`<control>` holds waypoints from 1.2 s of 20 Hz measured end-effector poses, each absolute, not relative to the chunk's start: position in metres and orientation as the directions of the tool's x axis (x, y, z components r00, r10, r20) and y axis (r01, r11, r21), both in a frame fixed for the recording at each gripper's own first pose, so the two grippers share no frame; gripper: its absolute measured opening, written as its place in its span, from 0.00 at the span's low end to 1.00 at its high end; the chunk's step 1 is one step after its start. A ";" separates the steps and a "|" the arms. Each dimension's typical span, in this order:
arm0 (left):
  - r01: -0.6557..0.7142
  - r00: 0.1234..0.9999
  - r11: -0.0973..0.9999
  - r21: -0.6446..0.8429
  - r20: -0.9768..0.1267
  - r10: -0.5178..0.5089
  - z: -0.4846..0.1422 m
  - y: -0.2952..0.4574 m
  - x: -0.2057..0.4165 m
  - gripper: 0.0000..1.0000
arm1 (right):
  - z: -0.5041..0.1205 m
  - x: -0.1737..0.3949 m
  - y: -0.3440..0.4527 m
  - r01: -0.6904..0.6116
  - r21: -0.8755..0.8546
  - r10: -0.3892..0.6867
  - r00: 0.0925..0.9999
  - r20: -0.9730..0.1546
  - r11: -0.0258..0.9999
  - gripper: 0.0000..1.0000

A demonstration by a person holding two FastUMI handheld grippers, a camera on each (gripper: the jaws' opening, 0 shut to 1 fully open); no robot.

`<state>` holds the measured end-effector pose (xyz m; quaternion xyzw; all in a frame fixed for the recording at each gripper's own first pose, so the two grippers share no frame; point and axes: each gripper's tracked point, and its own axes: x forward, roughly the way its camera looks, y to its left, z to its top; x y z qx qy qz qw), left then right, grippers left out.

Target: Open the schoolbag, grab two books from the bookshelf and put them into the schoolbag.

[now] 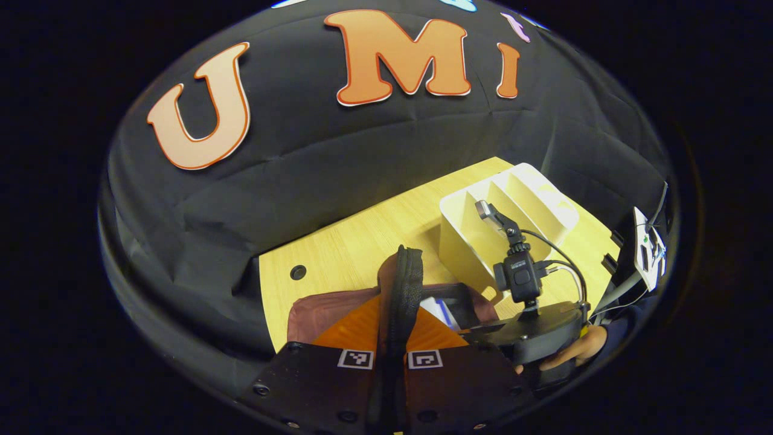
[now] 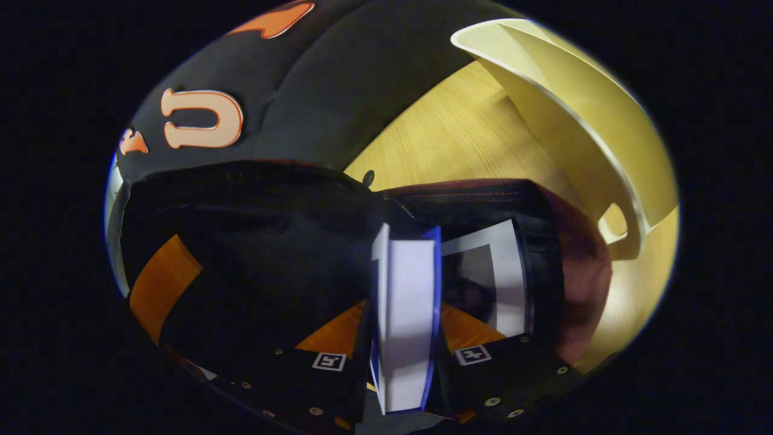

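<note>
Right, the left gripper point(image 1: 391, 356) has its two fingers clamped on the zippered edge of the schoolbag point(image 1: 326, 311), holding that black rim up between them so the mouth stays open. Beyond those fingers, to the right, the right gripper point(image 1: 483, 331) reaches in over the bag, a hand point(image 1: 574, 350) behind it.

In the right gripper view, the right gripper point(image 2: 403, 362) has a blue-covered book point(image 2: 406, 314) pinched edge-on between its fingers, pages showing white, pointing straight down into the dark opening of the schoolbag point(image 2: 253, 241). Just to the right of that book, another book point(image 2: 492, 278) already lies inside the bag, by the look of it.

The white bookshelf point(image 1: 513, 211) stands past the bag with its slots showing no books. So, as I judge it: bag open, one book in, the second in hand and nearly in. Left to do: lower it and let go.
</note>
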<state>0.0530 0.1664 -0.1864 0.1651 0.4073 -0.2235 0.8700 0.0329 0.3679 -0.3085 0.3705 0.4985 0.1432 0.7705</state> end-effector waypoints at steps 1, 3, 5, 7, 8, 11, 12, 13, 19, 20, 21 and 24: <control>0.516 0.564 0.852 0.091 -0.784 -0.258 -0.190 0.168 0.053 0.07 | -0.305 0.037 0.362 0.141 0.701 0.576 0.470 -0.668 0.699 0.41; 0.521 0.559 0.850 0.078 -0.784 -0.270 -0.196 0.169 0.051 0.07 | -0.300 0.040 0.339 0.128 0.659 0.534 0.484 -0.694 0.741 0.87; 0.541 0.557 0.837 0.075 -0.778 -0.291 -0.200 0.162 0.049 0.10 | -0.292 0.038 0.316 0.121 0.639 0.507 0.506 -0.698 0.759 0.97; 0.557 0.562 0.827 0.076 -0.768 -0.307 -0.202 0.152 0.045 0.18 | -0.290 0.041 0.281 0.121 0.590 0.446 0.539 -0.715 0.798 0.97; 0.558 0.564 0.827 0.074 -0.764 -0.312 -0.202 0.144 0.043 0.19 | -0.283 0.042 0.264 0.116 0.567 0.417 0.562 -0.714 0.815 0.97; 0.546 0.577 0.835 0.065 -0.752 -0.319 -0.201 0.119 0.030 0.25 | -0.259 0.042 0.213 0.061 0.512 0.365 0.630 -0.685 0.857 0.97; 0.539 0.589 0.839 0.076 -0.746 -0.311 -0.200 0.111 0.026 0.27 | -0.250 0.042 0.198 0.037 0.499 0.358 0.650 -0.671 0.866 0.97; 0.525 0.604 0.846 0.091 -0.741 -0.295 -0.199 0.102 0.022 0.31 | -0.243 0.040 0.182 0.013 0.494 0.367 0.652 -0.664 0.870 0.97; 0.387 0.693 0.916 0.104 -0.688 -0.214 -0.190 0.011 -0.023 0.88 | -0.194 0.028 0.080 -0.163 0.352 0.350 0.741 -0.573 0.922 0.97; 0.361 0.714 0.927 0.102 -0.669 -0.205 -0.185 -0.005 -0.028 0.89 | -0.188 0.024 0.067 -0.195 0.322 0.352 0.754 -0.555 0.926 0.97; 0.336 0.731 0.937 0.091 -0.652 -0.199 -0.180 -0.023 -0.034 0.89 | -0.181 0.022 0.052 -0.215 0.290 0.345 0.767 -0.541 0.933 0.98; 0.269 0.798 0.961 0.060 -0.573 -0.187 -0.149 -0.068 -0.039 0.90 | -0.155 0.011 0.017 -0.244 0.238 0.333 0.806 -0.490 0.940 0.97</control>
